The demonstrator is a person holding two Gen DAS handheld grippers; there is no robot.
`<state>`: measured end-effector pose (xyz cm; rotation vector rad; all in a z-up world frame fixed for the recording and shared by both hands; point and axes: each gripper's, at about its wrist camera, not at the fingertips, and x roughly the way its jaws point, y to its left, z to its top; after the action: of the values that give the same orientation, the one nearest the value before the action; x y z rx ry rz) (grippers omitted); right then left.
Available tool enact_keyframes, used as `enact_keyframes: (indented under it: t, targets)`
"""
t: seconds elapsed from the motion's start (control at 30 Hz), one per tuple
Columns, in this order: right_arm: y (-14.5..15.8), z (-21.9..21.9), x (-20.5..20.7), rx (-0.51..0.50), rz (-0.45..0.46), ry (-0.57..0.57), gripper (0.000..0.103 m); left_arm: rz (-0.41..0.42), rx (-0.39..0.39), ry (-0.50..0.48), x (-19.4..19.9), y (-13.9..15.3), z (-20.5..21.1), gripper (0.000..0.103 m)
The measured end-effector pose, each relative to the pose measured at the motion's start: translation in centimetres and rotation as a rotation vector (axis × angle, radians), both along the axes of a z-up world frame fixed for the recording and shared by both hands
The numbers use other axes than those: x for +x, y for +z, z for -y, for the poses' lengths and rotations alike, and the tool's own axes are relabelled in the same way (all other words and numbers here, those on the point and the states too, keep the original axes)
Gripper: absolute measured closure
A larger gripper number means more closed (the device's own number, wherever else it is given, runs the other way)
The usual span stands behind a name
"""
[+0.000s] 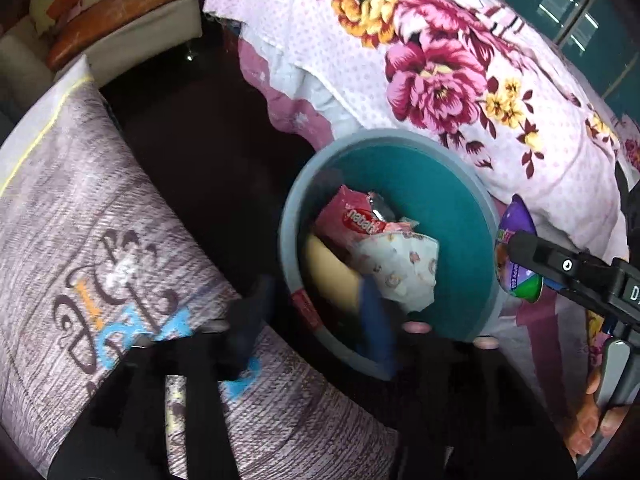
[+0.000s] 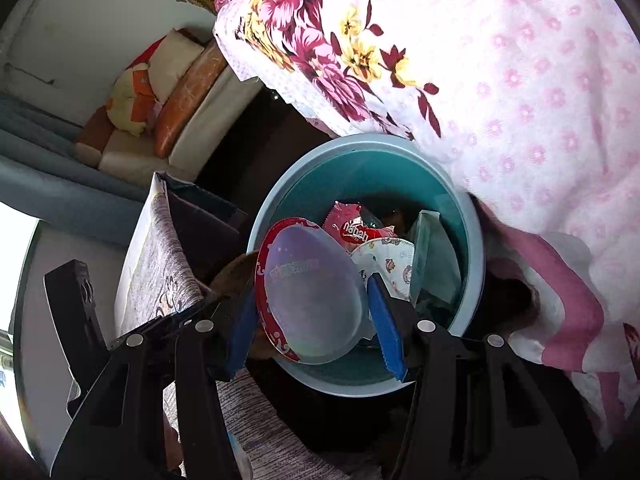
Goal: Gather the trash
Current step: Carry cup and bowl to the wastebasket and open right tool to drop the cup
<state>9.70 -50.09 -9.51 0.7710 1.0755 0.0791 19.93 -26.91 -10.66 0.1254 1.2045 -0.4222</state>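
Note:
A teal trash bin (image 1: 460, 200) (image 2: 304, 176) stands on the dark floor beside the bed. In it lie a red snack wrapper (image 1: 362, 220) (image 2: 352, 230), a printed face mask (image 1: 400, 268) (image 2: 394, 260) and other litter. My right gripper (image 2: 316, 316) is shut on a plastic egg-shaped toy package (image 2: 312, 292) with a red rim, held over the bin's near rim; in the left wrist view this package (image 1: 516, 252) looks purple, at the bin's right edge. My left gripper (image 1: 316, 312) is open and empty over the bin's near rim, its fingers (image 1: 376, 320) blurred.
A bed with a pink floral sheet (image 1: 420, 60) (image 2: 500, 80) overhangs the bin at the right. A grey printed cushion (image 1: 100, 240) (image 2: 160, 256) lies to the left. A sofa with cushions (image 1: 120, 20) (image 2: 168, 92) stands at the back left.

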Motion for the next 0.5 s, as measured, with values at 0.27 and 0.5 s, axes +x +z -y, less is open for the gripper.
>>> enact_keyframes:
  t: [0.27,0.5]
  targets:
    - [0.2,-0.9,0.5,-0.016,-0.006,0.010,0.052,0.019,-0.047,0.032,-1.2,1.5,-2.4,0.016]
    - [0.9,-2.5,2.1,-0.060,-0.001,0.036,0.052,-0.024,-0.079,0.066,-2.2,1.3,-4.5,0.012]
